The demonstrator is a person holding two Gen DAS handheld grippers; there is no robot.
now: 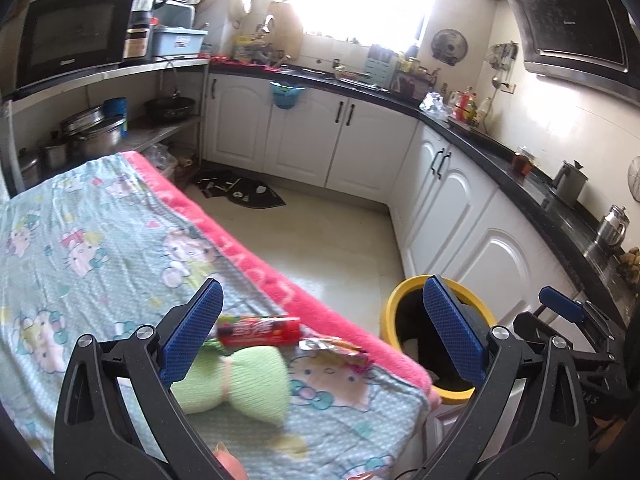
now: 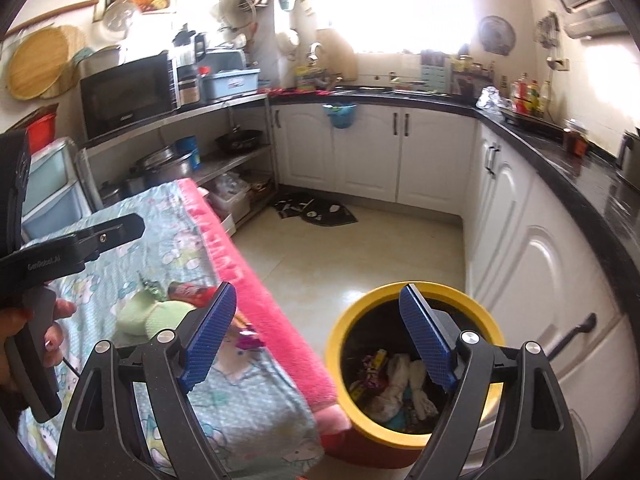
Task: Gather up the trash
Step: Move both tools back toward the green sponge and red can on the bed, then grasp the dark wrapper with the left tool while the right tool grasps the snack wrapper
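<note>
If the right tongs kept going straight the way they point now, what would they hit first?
Probably the yellow-rimmed trash bin, or the trash already inside it. The right tongs are open and aimed down between the pink blanket edge and the bin, so depth is uncertain; the floor beside the bin is also possible.

I stood in a home kitchen. White cabinets (image 2: 368, 152) ran under a black counter (image 2: 560, 148), with a range hood (image 1: 576, 28) on the wall. A microwave (image 2: 128, 94) and pots (image 2: 168, 166) sat on steel shelves.
</note>
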